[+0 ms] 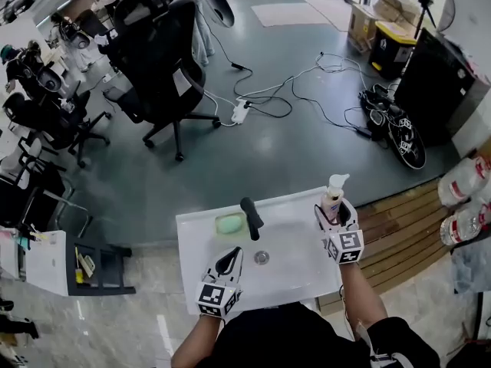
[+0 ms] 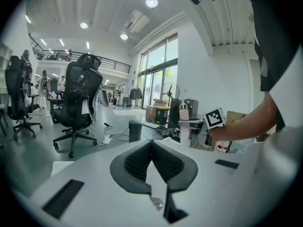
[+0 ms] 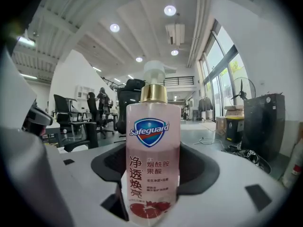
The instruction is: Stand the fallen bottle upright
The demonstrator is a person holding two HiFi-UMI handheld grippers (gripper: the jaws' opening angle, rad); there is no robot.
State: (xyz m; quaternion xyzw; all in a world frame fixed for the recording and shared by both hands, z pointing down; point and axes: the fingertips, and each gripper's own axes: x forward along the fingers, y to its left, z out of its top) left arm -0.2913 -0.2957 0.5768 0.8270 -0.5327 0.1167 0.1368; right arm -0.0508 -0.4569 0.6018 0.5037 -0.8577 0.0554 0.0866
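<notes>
– Two claws. Right claw [image 1: 335, 215]?
– Clamped on bottle [image 1: 333, 195], upright, at sink [image 1: 295, 284] far right corner.
– Left claw [image 1: 234, 254]?
– Pinched closed, empty, near sink's front edge.

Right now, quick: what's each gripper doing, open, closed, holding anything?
Left gripper: closed, nothing in it.
Right gripper: closed on the soap bottle, held upright.

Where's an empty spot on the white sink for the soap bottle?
Bare: between the drain and the right gripper holding the bottle. Crowded: back left, by the green pad and black tap; the left gripper fills near-left.
</notes>
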